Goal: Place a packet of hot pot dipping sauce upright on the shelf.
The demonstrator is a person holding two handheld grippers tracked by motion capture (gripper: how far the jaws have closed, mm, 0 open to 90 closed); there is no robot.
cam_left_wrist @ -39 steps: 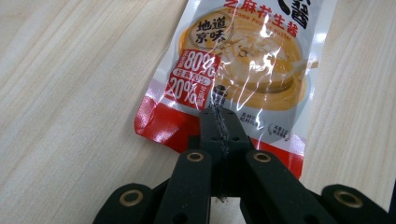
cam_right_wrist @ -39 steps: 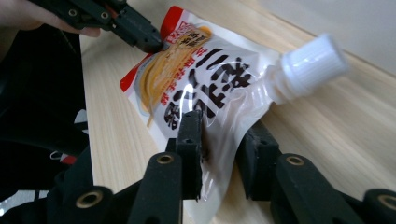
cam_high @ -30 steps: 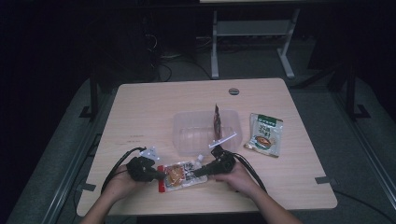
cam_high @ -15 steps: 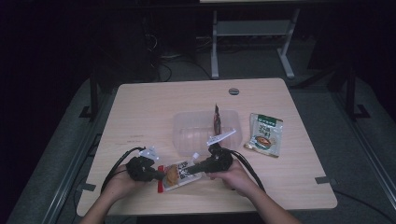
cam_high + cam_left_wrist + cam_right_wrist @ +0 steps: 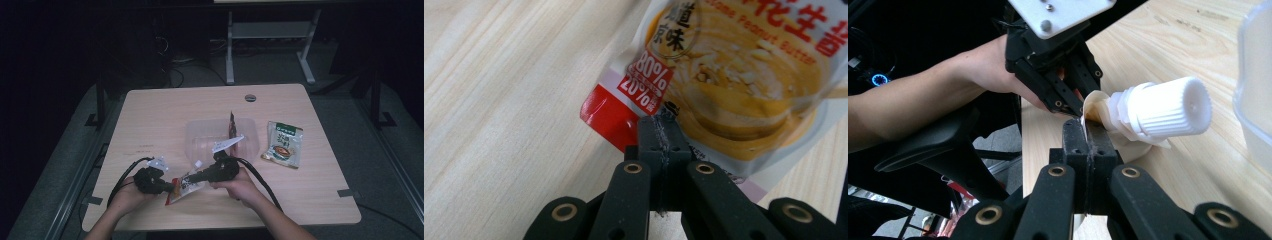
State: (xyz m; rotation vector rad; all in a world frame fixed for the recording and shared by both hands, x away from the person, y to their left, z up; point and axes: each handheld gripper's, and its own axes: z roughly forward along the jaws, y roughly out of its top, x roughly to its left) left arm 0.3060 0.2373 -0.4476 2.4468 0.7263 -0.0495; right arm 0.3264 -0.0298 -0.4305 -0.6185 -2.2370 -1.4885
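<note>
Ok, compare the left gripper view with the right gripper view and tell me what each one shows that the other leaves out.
Left gripper view: the pouch's printed front, with its peanut butter picture, red corner and percentage label, pinched at its edge by the left gripper.

Right gripper view: the pouch's white ribbed screw cap, the right gripper shut on the pouch beside it, a clear container's edge, and the person's forearm.

Both: the light wood table and one pouch clamped between shut black jaws.

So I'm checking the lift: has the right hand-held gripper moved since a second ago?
Yes. The right hand-held gripper has shifted up the picture, closer to the clear tray, lifting its end of the pouch.
</note>
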